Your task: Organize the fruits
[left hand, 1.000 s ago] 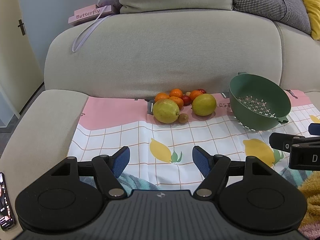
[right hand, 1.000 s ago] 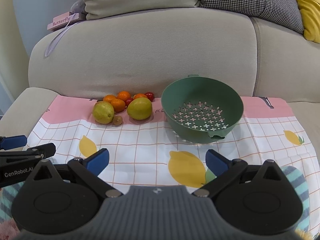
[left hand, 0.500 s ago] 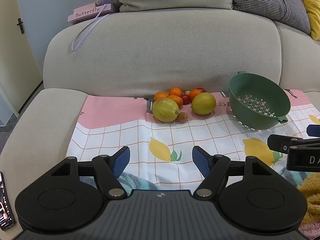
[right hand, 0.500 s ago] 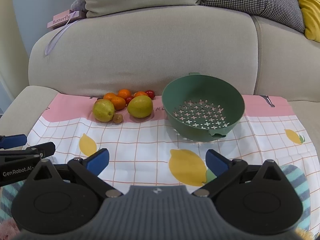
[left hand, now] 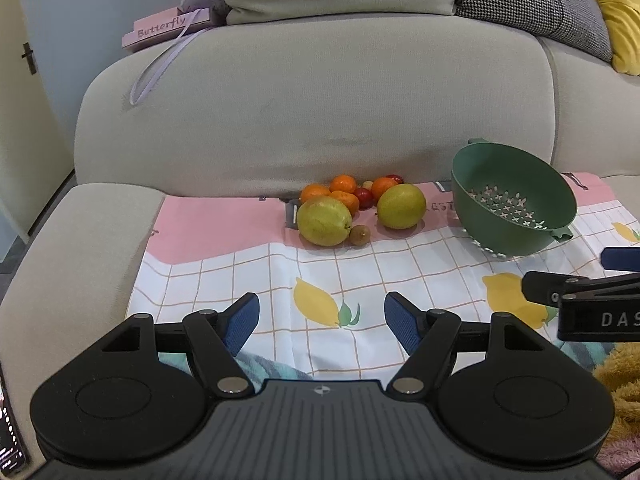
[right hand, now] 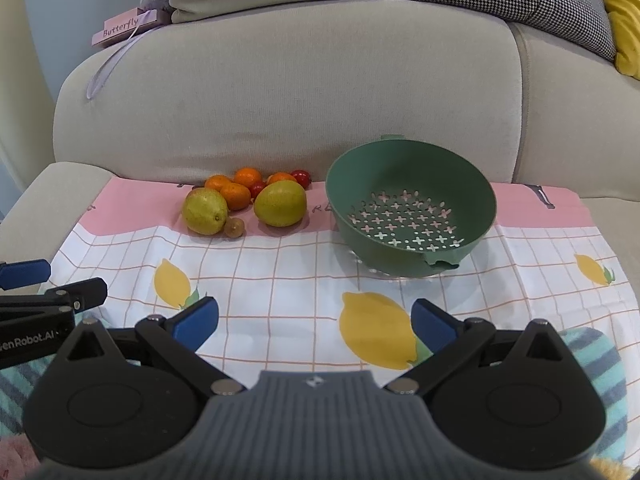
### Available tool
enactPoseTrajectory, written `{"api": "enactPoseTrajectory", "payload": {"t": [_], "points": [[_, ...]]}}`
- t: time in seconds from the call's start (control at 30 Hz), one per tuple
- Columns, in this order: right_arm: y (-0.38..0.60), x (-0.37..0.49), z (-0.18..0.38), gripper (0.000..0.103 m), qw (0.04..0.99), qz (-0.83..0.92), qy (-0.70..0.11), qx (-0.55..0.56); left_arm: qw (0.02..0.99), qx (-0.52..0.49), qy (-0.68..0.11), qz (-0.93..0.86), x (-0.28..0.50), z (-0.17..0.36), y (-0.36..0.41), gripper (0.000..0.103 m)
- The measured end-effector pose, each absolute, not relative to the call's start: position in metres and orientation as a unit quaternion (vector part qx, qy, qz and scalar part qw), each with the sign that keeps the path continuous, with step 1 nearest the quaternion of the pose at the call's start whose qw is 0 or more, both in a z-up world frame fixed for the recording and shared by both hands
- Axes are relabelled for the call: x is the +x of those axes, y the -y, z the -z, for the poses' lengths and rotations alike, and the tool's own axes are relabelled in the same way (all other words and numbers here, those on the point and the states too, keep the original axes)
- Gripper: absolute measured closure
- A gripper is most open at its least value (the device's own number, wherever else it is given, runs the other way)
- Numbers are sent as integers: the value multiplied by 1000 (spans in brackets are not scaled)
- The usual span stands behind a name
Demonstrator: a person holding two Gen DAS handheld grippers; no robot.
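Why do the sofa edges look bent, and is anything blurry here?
Left wrist view: fisheye lens bows the sofa and darkens the corners; fruit pile sharp. Right wrist view: same curving; colander crisp, soft even light, only faint shadows, no glare.

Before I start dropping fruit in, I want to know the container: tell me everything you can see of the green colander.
The green colander is a round, deep bowl of matte plastic, by its look. Its bottom is pierced with cross-shaped holes, and a small tab sticks out from the rim at the near side, another at the far side. It is empty and sits tilted, mouth tipped toward the cameras, on the lemon-print cloth in front of the sofa back. The fruit lies apart to its left; neither gripper touches it.
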State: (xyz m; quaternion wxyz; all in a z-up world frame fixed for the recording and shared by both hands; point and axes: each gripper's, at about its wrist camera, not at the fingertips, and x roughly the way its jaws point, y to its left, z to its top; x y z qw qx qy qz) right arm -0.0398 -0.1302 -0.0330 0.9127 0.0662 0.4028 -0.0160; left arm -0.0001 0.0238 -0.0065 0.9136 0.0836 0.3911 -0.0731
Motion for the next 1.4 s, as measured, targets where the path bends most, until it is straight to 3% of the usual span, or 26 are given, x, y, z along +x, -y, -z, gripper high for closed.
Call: {"api": "enactPoseTrajectory", "payload": {"t": [0.13, 0.3, 0.43, 0.87, 1.4], "points": [[127, -40, 37, 4, 928, -2, -370, 46, 914, 88, -386, 88, 4, 7, -27, 20], [118, -31, 43, 5, 934, -28, -356, 2, 916, 67, -383, 95, 14, 9, -34, 29], [113, -17, 51, 8, 931, -53, -361, -6, 915, 60, -387, 102, 26, 15, -38, 29], [85, 49, 81, 34, 915, -115, -361, -139, 899, 63, -415, 128, 82, 33, -42, 30], [58, 123, 116, 37, 883, -159, -330, -295, 891, 47, -429, 138, 152, 69, -46, 23]]}}
